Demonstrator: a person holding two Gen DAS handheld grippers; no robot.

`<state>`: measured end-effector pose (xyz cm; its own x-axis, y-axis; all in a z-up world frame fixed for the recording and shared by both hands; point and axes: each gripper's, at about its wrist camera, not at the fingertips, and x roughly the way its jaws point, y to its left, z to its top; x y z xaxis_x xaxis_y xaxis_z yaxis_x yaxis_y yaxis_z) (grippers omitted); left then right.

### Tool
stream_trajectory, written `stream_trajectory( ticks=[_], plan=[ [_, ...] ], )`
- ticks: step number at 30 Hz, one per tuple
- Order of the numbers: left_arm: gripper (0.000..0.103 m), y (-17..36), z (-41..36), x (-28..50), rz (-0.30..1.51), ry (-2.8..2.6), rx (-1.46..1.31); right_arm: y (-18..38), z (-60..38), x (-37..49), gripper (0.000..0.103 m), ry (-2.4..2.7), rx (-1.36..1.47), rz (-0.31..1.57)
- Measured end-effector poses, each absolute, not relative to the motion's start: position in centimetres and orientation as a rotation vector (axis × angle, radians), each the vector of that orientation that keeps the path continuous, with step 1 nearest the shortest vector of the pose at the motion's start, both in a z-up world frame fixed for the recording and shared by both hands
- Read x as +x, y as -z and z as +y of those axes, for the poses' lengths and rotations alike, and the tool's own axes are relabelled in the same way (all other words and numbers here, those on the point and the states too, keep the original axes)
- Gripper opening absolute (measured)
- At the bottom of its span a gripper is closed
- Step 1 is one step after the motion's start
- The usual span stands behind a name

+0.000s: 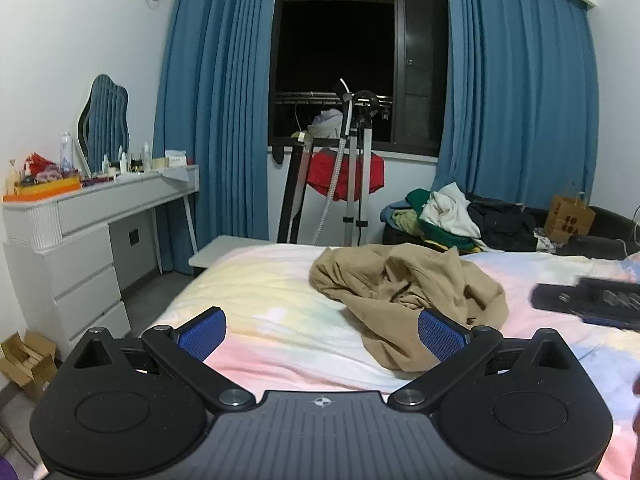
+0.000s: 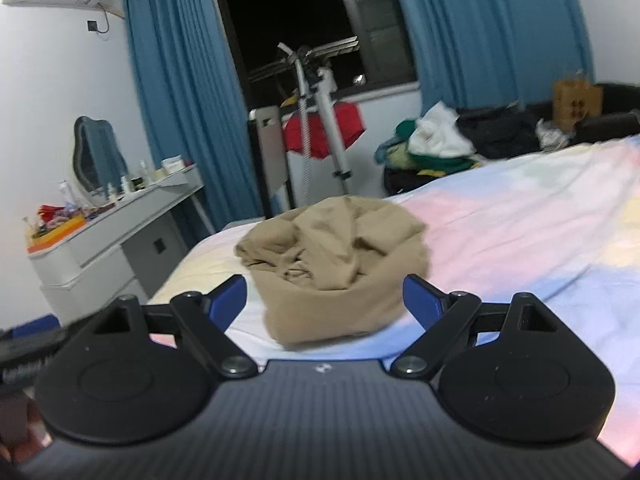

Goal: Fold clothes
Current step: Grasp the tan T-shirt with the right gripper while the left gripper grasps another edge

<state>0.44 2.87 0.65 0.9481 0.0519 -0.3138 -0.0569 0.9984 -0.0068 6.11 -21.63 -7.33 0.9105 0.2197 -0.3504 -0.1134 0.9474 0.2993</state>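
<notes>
On the bed (image 1: 256,292) a crumpled tan garment (image 1: 404,292) lies before both tongs (image 1: 322,334) (image 2: 324,304), spread apart.

Matt, soft tan cloth garment (image 1: 404,292) lies crumpled on a smooth pastel cotton-like bedsheet (image 1: 260,304).

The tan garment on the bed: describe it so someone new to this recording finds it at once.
Start at the bed with the pastel rainbow cover. The tan garment lies crumpled in a heap on top of it, ahead of both open grippers. It is the only clothing on the cover; the mixed white, green and black clothes pile sits beyond the bed's far edge.
</notes>
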Motion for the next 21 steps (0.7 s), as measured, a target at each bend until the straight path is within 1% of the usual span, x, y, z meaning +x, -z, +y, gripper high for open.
stream_trajectory(
  ticks=[4, 7, 9, 13, 15, 16, 17, 18, 21],
  plan=[
    [0.103, -0.4, 5.1, 1.3, 0.318, -0.063, -0.054, 8.0, -19.7, 11.0, 0.073, -0.161, 0.255, 0.447],
    [0.103, 0.0, 6.6, 2.3, 0.311, -0.070, -0.089, 9.8, -18.0, 15.3, 0.068, -0.134, 0.222, 0.498],
    [0.103, 0.3, 7.4, 3.1, 0.305, -0.076, -0.112, 11.4, -17.0, 18.5, 0.059, -0.089, 0.190, 0.541],
    [0.103, 1.5, 8.3, 5.2, 0.309, -0.043, -0.154, 14.1, -15.7, 22.4, 0.051, -0.030, 0.085, 0.559],
    [0.103, 2.1, 8.6, 6.0, 0.315, -0.028, -0.159, 15.1, -15.6, 23.8, 0.028, -0.011, 0.071, 0.584],
    [0.103, 2.5, 8.7, 6.4, 0.323, -0.022, -0.164, 15.4, -15.6, 24.2, 0.025, -0.001, 0.069, 0.593],
    [0.103, 2.8, 8.8, 6.8, 0.333, -0.016, -0.171, 15.4, -15.8, 24.2, 0.018, 0.004, 0.076, 0.590],
    [0.103, 3.2, 8.9, 7.1, 0.343, -0.007, -0.179, 15.1, -16.0, 23.8, 0.016, -0.001, 0.085, 0.573],
    [0.103, 3.7, 8.9, 7.7, 0.354, 0.019, -0.195, 13.0, -16.7, 21.3, 0.014, -0.024, 0.077, 0.486]
  ],
)
